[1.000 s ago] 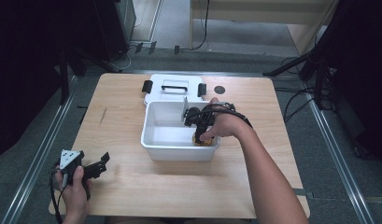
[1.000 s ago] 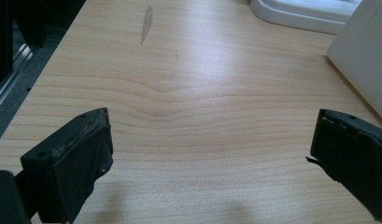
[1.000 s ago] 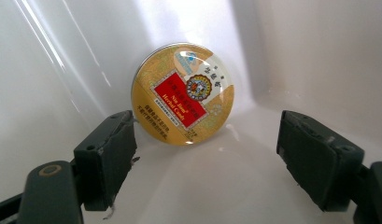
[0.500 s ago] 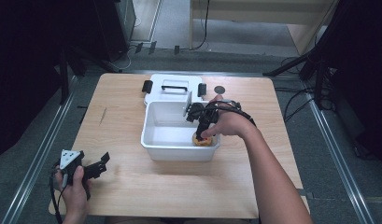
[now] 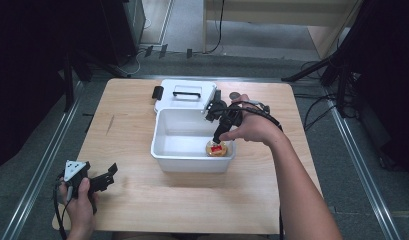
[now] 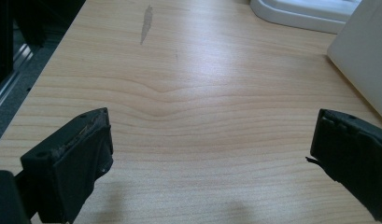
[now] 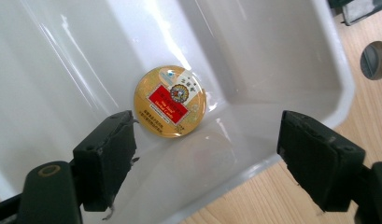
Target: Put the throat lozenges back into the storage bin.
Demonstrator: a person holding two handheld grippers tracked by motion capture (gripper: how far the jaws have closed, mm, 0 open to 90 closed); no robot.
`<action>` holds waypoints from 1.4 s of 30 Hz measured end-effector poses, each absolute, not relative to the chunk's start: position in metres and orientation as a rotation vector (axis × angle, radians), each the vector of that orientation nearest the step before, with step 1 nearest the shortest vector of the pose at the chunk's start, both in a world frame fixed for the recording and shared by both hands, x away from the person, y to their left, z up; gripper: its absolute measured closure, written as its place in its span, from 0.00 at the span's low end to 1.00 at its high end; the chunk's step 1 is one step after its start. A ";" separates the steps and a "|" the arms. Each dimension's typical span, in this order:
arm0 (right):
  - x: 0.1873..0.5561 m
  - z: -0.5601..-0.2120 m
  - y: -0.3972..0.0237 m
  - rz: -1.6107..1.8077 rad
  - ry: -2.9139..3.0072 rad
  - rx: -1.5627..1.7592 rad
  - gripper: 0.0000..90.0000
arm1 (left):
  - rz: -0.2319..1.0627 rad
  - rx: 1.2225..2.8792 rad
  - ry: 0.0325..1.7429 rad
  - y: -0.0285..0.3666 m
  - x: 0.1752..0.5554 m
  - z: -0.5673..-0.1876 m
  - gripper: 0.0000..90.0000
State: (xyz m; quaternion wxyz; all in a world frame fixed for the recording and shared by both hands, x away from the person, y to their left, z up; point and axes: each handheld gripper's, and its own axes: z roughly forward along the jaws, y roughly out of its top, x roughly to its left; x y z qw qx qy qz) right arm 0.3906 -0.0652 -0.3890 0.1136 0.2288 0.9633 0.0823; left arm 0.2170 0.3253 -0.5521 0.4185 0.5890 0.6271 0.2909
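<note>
Both pairs of jaws stand wide apart and hold nothing. The right gripper [image 5: 218, 136] hangs over the lower right corner of the white bin [image 5: 164, 150] in the middle of the high view, pointing down into it. In the right gripper view the round gold tin [image 7: 170, 101] with a red label lies flat on the bin's floor in a corner, up against the wall, just above and slightly right of the left-hand jaw, so it sits off to the left of the gap rather than centred between the jaws. Being a disc, it has no long axis to line up with; any closing line across it would serve. The walls close on two sides look like the real limit on how the jaws could straddle it.

The left gripper [image 5: 99, 181] rests low at the lower left of the high view, near the worktop [image 5: 142, 210] edge, well apart from the bin. Its own view shows bare wood between the jaws and the bin's wall at the right edge. The right hand [image 5: 252, 127] is plainly the nearer to the tin.

Counted: one tin, one bin, one white lid [image 5: 184, 95] with a handle lying behind the bin, one small dark round thing [image 7: 374, 53] on the wood past the bin's rim.
</note>
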 end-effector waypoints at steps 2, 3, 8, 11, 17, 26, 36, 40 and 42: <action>0.389 -0.385 -0.068 0.251 2.820 0.681 0.21 | 0.730 1.481 1.573 0.325 0.217 -0.552 0.00; 0.389 -0.383 -0.069 0.254 2.815 0.687 0.21 | 0.730 1.481 1.573 0.325 0.217 -0.552 0.00; 0.385 -0.374 -0.075 0.279 2.799 0.710 0.19 | 0.733 1.480 1.572 0.325 0.217 -0.552 0.00; 0.384 -0.370 -0.080 0.299 2.787 0.734 0.17 | 0.730 1.479 1.572 0.325 0.217 -0.552 0.00; 0.382 -0.363 -0.091 0.296 2.733 0.786 0.12 | 0.730 1.481 1.573 0.325 0.217 -0.552 0.00; 0.378 -0.360 -0.108 0.318 2.721 0.868 0.03 | 0.732 1.483 1.572 0.325 0.217 -0.552 0.00; 0.375 -0.360 -0.136 0.348 2.683 0.935 0.03 | 0.733 1.487 1.574 0.325 0.217 -0.552 0.00; 0.373 -0.364 -0.148 0.359 2.673 0.971 0.03 | 0.734 1.488 1.573 0.325 0.217 -0.552 0.00; 0.372 -0.367 -0.155 0.353 2.670 0.988 0.03 | 0.734 1.488 1.574 0.325 0.217 -0.552 0.00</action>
